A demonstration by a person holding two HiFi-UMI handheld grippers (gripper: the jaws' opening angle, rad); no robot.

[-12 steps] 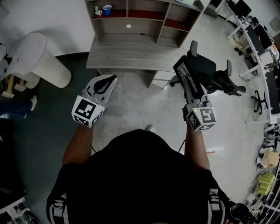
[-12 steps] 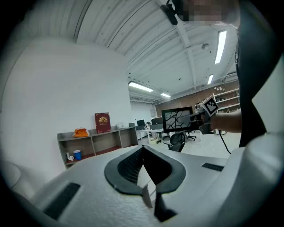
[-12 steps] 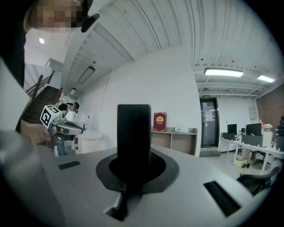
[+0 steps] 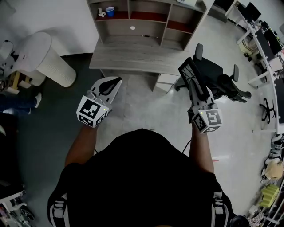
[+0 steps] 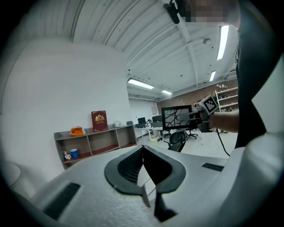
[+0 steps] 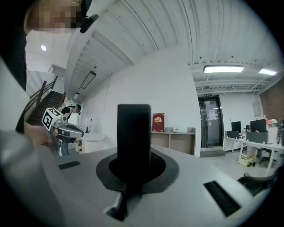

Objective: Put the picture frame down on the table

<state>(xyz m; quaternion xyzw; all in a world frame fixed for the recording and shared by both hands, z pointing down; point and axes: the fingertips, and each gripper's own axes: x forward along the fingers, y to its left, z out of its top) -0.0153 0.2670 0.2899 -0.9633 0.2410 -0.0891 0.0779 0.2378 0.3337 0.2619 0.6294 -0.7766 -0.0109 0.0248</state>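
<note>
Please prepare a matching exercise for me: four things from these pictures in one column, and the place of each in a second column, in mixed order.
Things:
1. picture frame
2. blue cup
3. red book
4. office chair

Places:
a. on the floor, right of the desk in the head view
b. on top of the shelf unit
c. inside a shelf compartment
d. held in the right tongs

Pairs: 1-d, 2-c, 3-b, 4-a
</note>
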